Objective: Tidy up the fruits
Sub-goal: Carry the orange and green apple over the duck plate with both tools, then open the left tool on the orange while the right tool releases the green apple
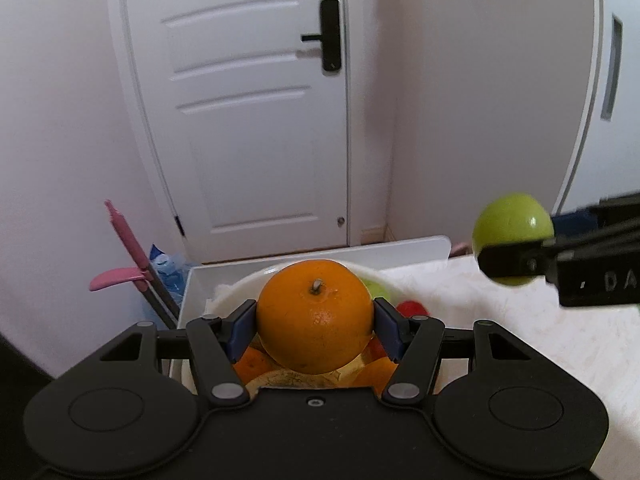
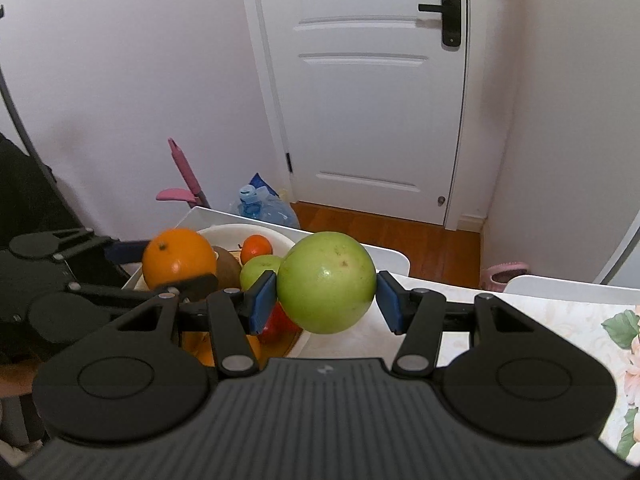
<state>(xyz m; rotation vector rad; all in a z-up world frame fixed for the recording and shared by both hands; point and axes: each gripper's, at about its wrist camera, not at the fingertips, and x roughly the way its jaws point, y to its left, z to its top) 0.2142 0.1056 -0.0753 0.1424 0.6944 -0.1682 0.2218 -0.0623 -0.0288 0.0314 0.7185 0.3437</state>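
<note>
My left gripper is shut on a large orange and holds it above a white bowl of fruit. My right gripper is shut on a green apple, held in the air to the right of the bowl. The bowl holds a second green apple, a small orange, a brown kiwi, a red fruit and more oranges. The apple also shows at the right of the left wrist view, and the orange at the left of the right wrist view.
The bowl stands near the table's far left corner, on a floral cloth. White chair backs rise behind the table. A white door, a water jug and a pink-handled tool stand beyond.
</note>
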